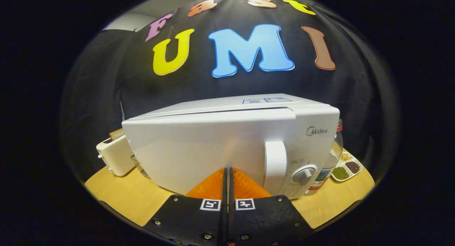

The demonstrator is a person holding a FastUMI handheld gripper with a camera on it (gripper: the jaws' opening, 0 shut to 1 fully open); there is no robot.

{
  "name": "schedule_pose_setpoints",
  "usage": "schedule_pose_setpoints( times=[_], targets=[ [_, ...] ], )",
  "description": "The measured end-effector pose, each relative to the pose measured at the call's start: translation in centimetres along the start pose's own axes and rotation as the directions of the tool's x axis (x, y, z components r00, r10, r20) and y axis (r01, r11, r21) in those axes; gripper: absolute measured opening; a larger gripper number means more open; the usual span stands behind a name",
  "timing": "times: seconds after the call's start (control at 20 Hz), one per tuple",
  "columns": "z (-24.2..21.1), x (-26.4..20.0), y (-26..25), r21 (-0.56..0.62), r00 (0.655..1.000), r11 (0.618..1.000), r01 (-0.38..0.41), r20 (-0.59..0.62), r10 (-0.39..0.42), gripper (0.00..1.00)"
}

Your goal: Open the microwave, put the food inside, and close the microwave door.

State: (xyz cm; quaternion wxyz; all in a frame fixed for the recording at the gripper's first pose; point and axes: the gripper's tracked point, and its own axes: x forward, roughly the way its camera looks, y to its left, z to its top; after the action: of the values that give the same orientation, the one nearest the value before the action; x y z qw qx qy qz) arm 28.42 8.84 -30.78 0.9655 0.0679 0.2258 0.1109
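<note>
A white microwave (312,118) stands on the wooden table (124,196), close in front of me. Its white door (185,150) faces me with a thin dark gap along its top edge. The vertical handle (275,164) is at the door's right side, and a round dial (305,175) sits on the panel beside it. My gripper (227,169) is shut with nothing between its fingers. The fingertips rest at or against the lower middle of the door, left of the handle.
A cream toaster (113,155) with a bread slice (116,134) in it stands left of the microwave. A glass jar (332,157) and a white divided dish of beans (346,166) are at its right. Black cloth hangs behind.
</note>
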Motion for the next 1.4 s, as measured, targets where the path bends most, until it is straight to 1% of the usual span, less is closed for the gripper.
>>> schedule_pose_setpoints(
  times=[0.1, 0.15, 0.2, 0.25, 0.3, 0.35, 0.45, 0.6, 0.85, 1.05, 1.2, 1.3, 1.35, 1.4],
  targets=[
    [0.1, 0.2, 0.0, -0.025, 1.0, 1.0, 0.006, 0.014, -0.006, 0.01],
    [0.3, 0.7, -0.6, -0.05, 0.999, 0.998, 0.041, 0.014, -0.04, 0.01],
    [0.0, 0.8, -0.4, -0.041, 0.999, 0.999, 0.034, 0.004, -0.034, 0.01],
    [0.2, 0.3, -0.1, -0.043, 1.0, 0.999, 0.028, 0.001, -0.028, 0.01],
    [0.3, 0.2, -0.3, -0.048, 0.999, 0.998, 0.043, 0.003, -0.043, 0.01],
    [0.8, -0.4, -0.2, -0.041, 0.999, 0.998, 0.04, 0.008, -0.039, 0.01],
    [2.1, -2.1, 0.3, -0.043, 0.998, 0.998, 0.052, 0.041, -0.05, 0.01],
    [3.6, -5.8, 1.1, -0.066, 0.993, 0.995, 0.074, 0.094, -0.067, 0.01],
    [5.9, -13.2, 3.1, -0.097, 0.977, 0.988, 0.12, 0.189, -0.1, 0.01],
    [6.4, -18.4, 5.3, -0.108, 0.967, 0.985, 0.135, 0.231, -0.108, 0.01],
    [6.1, -21.7, 6.2, -0.107, 0.958, 0.98, 0.168, 0.252, -0.137, 0.01],
    [5.5, -23.4, 7.2, -0.093, 0.957, 0.982, 0.164, 0.255, -0.135, 0.02],
    [5.1, -24.2, 7.7, -0.09, 0.959, 0.982, 0.163, 0.249, -0.137, 0.06],
    [4.8, -24.8, 8.1, -0.087, 0.96, 0.984, 0.157, 0.246, -0.132, 0.24]
  ],
)
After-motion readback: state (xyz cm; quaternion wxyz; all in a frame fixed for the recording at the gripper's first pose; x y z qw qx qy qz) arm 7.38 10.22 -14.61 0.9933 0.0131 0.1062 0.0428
